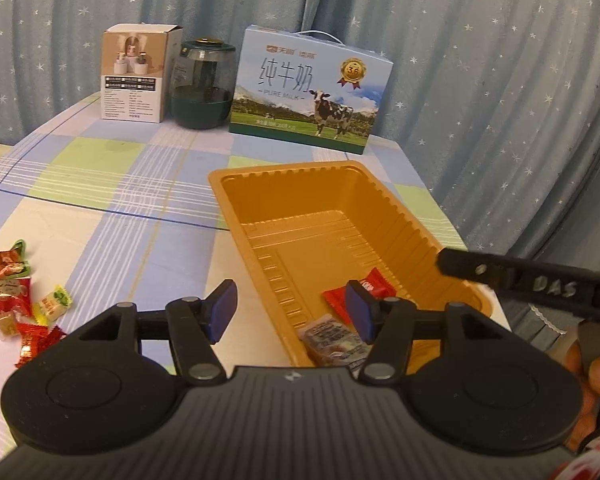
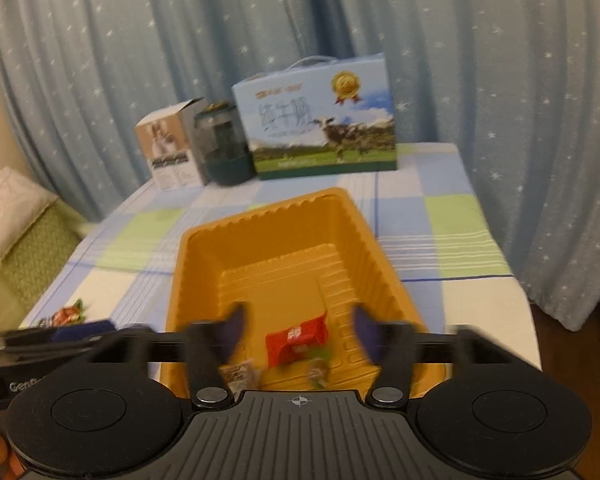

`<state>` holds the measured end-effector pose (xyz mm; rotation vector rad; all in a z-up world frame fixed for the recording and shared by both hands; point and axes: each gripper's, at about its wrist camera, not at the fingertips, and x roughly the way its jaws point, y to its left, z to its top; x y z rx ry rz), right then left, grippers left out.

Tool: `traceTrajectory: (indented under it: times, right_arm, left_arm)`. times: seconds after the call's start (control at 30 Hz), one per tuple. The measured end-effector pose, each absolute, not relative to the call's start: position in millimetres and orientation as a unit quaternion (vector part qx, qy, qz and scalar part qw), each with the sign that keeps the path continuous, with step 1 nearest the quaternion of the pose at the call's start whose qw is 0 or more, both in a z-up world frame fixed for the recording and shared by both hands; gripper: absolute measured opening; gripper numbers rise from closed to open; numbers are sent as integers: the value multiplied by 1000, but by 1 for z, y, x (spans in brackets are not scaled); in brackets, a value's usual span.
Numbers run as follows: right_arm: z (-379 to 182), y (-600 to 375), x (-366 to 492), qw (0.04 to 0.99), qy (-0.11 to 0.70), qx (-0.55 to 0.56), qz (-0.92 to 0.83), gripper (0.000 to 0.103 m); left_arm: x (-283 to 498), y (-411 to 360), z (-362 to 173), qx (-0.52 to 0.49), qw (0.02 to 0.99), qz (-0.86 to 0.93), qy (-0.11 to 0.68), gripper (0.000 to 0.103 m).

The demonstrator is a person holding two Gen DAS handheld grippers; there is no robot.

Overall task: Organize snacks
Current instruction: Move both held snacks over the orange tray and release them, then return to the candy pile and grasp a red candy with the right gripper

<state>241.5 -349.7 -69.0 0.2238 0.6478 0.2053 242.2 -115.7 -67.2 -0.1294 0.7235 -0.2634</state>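
Observation:
An orange plastic tray (image 1: 300, 184) sits on the checked tablecloth; it also shows in the right wrist view (image 2: 260, 224). In it lie a red snack packet (image 1: 334, 300), a brownish wrapped snack (image 1: 332, 340) and, in the right wrist view, a red packet (image 2: 296, 340) and a small green-wrapped sweet (image 2: 318, 372). A pile of loose wrapped snacks (image 1: 16, 296) lies on the cloth to the left. My left gripper (image 1: 290, 314) is open and empty over the tray's near left rim. My right gripper (image 2: 298, 334) is open and empty above the tray's near end.
At the table's back stand a milk carton box (image 1: 308, 88), a dark green jar (image 1: 202, 84) and a small white box (image 1: 138, 74). Blue starred curtains hang behind. A green seat with a pillow (image 2: 8, 208) is at the left. The table's right edge drops off near the tray.

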Motion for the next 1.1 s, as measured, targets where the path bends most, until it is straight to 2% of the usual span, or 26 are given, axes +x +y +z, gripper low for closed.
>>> traceTrajectory:
  times: [0.43, 1.1]
  right_arm:
    - [-50, -342, 222, 939, 311, 113, 95, 66]
    - [-19, -249, 178, 933, 302, 98, 171, 66]
  left_arm:
    - [222, -82, -52, -62, 931, -107, 343, 59]
    - [145, 34, -18, -42, 942, -11, 332, 77]
